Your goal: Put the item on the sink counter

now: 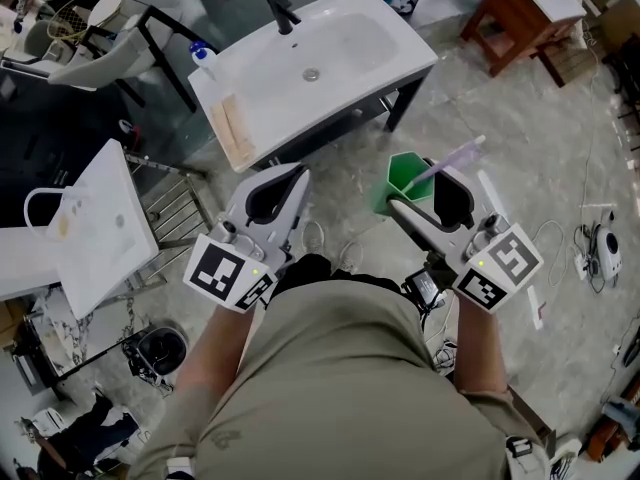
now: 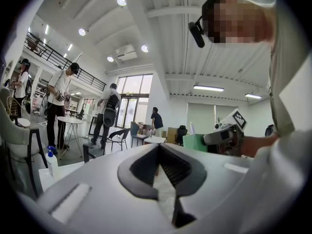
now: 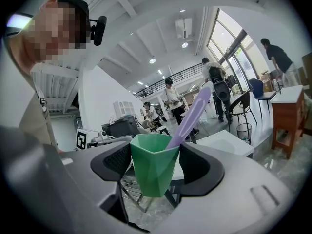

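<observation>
Right gripper (image 1: 425, 193) (image 3: 153, 162): jaws pressed against both sides of a green faceted plastic cup (image 1: 400, 180) (image 3: 152, 172), which is held upright in the air over the grey marbled floor (image 1: 345, 173).
Cup contents: a lilac plastic toothbrush (image 1: 452, 157) (image 3: 191, 115) leans out past the rim.
Left gripper (image 1: 283, 180) (image 2: 161, 152): jaws closed together at the tips with nothing between them, level with the right gripper.
Sink counter: the white rectangular sink counter (image 1: 400, 66) lies ahead of both grippers, well apart from the cup.
On the counter: a black faucet (image 1: 281, 11) at the far edge and a blue-capped bottle (image 1: 203, 60) at one corner.

White sink counter (image 1: 412, 52) — bottle (image 1: 204, 65), faucet (image 1: 283, 12)
</observation>
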`<control>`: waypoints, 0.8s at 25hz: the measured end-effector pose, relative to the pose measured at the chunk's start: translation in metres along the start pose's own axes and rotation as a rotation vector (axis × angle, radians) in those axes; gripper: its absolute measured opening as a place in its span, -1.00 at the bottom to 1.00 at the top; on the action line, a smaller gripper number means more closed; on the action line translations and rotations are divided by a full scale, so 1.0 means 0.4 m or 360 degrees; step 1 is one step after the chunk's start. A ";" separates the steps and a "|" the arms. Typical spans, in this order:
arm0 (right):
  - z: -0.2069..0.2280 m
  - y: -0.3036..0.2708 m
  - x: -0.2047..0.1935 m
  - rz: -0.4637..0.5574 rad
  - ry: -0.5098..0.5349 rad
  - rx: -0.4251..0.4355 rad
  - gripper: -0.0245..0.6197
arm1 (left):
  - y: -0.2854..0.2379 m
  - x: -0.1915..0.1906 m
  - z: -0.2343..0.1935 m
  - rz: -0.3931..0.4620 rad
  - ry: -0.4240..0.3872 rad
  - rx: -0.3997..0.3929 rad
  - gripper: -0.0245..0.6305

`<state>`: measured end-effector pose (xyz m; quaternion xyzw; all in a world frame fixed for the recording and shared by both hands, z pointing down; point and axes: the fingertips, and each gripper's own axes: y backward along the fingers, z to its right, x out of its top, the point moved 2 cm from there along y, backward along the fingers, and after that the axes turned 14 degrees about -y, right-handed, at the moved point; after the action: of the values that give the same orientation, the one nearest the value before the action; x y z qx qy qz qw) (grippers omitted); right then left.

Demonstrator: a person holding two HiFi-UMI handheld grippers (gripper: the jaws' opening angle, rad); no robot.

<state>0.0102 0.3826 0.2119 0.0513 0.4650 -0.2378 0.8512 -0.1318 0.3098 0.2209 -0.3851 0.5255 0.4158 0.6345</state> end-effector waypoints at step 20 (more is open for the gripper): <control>0.148 -0.109 0.057 -0.0045 -0.0008 -0.0009 0.07 | -0.140 -0.054 -0.119 -0.0011 0.0002 0.0019 -0.91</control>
<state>0.0464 0.3178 0.2323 0.0416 0.4643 -0.2487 0.8490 -0.0983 0.2428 0.2380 -0.3835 0.5270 0.4102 0.6379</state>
